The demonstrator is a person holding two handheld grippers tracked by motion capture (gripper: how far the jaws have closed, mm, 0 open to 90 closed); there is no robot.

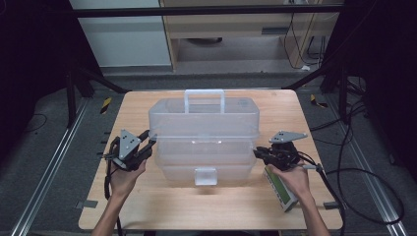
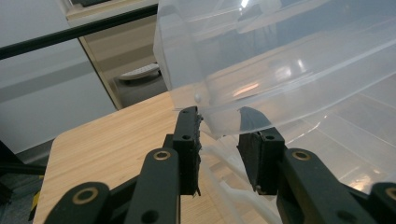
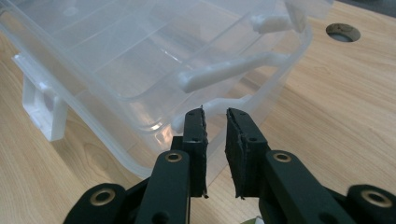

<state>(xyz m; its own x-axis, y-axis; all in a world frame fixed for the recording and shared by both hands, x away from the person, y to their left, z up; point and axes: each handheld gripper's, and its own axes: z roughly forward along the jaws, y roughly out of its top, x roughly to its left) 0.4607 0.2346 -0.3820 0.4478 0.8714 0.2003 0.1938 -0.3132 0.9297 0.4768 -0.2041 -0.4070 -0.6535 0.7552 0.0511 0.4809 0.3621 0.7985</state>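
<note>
We've got a clear plastic tiered box sitting mid-tabletop, with one tool at each end of it. The left tool is right up against the box's left end. In the left gripper view its pads stand apart with the corner edge of a clear tray between them, and we can't really tell if they're pressing on it or just straddling it.

The right tool is just off the box's right end. In the right gripper view its pads have a narrow gap with nothing in it, and the box's rounded corner and one white hinge arm sit just ahead of the tips.

Room-wise: bare wood stretches out to the right of the right tool, with a round hole in the tabletop further on. A green-faced device lies under the right hand, close to the tabletop's near right edge. Behind the left tool there's open wood out to the left edge. The box's front latch faces us, between both tools.
</note>
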